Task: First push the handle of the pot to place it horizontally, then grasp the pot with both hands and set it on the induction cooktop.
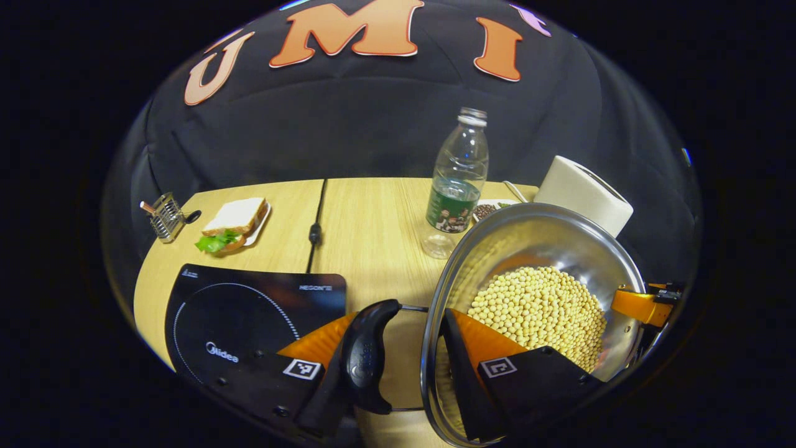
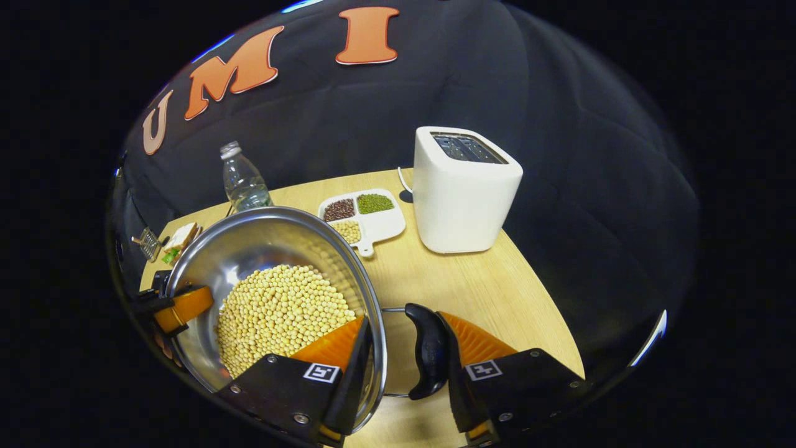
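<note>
A steel pot (image 1: 547, 236) full of yellow soybeans (image 1: 541, 311) is held between both grippers, just right of the black induction cooktop (image 1: 236, 311). In the left gripper view, my left gripper (image 1: 401, 317) is shut across the pot's black side handle (image 1: 367, 354) and rim, with one finger outside the handle and one inside the pot. In the right gripper view, my right gripper (image 2: 403, 318) grips the pot (image 2: 261, 242) the same way at its opposite handle (image 2: 429, 351). Each view shows the other gripper at the pot's far rim.
On the wooden table stand a clear bottle (image 1: 457, 180), a white toaster (image 2: 463, 186) and a divided dish of beans (image 2: 364, 214). A sandwich on a plate (image 1: 233, 224) and a wire rack (image 1: 165, 214) lie behind the cooktop. A black cable (image 1: 316, 230) runs to it.
</note>
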A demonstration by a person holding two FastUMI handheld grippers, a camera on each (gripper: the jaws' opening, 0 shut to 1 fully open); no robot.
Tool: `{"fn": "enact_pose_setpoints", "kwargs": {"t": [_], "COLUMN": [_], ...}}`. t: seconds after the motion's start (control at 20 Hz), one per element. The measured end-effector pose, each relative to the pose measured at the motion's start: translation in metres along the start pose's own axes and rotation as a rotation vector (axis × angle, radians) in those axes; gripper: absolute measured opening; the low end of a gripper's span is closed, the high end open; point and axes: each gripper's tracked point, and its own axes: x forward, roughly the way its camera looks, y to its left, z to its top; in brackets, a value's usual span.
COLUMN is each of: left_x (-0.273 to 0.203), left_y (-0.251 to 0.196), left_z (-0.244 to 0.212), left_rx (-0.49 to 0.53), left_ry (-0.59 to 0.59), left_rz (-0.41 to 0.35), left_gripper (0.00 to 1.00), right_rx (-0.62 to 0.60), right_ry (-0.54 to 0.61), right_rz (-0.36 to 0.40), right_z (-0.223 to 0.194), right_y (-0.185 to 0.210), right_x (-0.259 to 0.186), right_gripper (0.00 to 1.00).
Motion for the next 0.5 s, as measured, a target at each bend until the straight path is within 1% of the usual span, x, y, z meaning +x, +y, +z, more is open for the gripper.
{"fn": "enact_pose_setpoints", "kwargs": {"t": [0.05, 0.1, 0.2, 0.25, 0.3, 0.4, 0.45, 0.5], "left_x": [-0.005, -0.012, -0.024, -0.033, -0.04, -0.051, -0.057, -0.06], "left_y": [0.01, 0.022, 0.047, 0.058, 0.071, 0.099, 0.116, 0.132], "left_z": [0.003, 0.006, 0.011, 0.012, 0.014, 0.012, 0.009, 0.008], "left_rx": [-0.006, -0.011, -0.03, -0.041, -0.049, -0.072, -0.083, -0.097], "left_ry": [-0.003, -0.007, -0.013, -0.019, -0.023, -0.027, -0.023, -0.021], "left_rz": [0.011, 0.023, 0.041, 0.049, 0.057, 0.083, 0.098, 0.112], "left_gripper": [0.78, 0.78, 0.78, 0.78, 0.78, 0.78, 0.75, 0.78], "right_rx": [-0.01, -0.024, -0.054, -0.07, -0.084, -0.117, -0.129, -0.147], "right_ry": [-0.002, -0.005, -0.017, -0.023, -0.029, -0.03, -0.031, -0.025], "right_rz": [0.01, 0.02, 0.04, 0.052, 0.063, 0.086, 0.099, 0.112], "right_z": [0.002, 0.004, 0.011, 0.017, 0.021, 0.02, 0.015, 0.013], "right_y": [0.007, 0.016, 0.034, 0.042, 0.051, 0.073, 0.085, 0.096], "right_x": [-0.003, -0.006, -0.011, -0.014, -0.015, -0.007, 0.009, 0.019], "right_gripper": [0.59, 0.54, 0.54, 0.59, 0.59, 0.59, 0.59, 0.59]}}
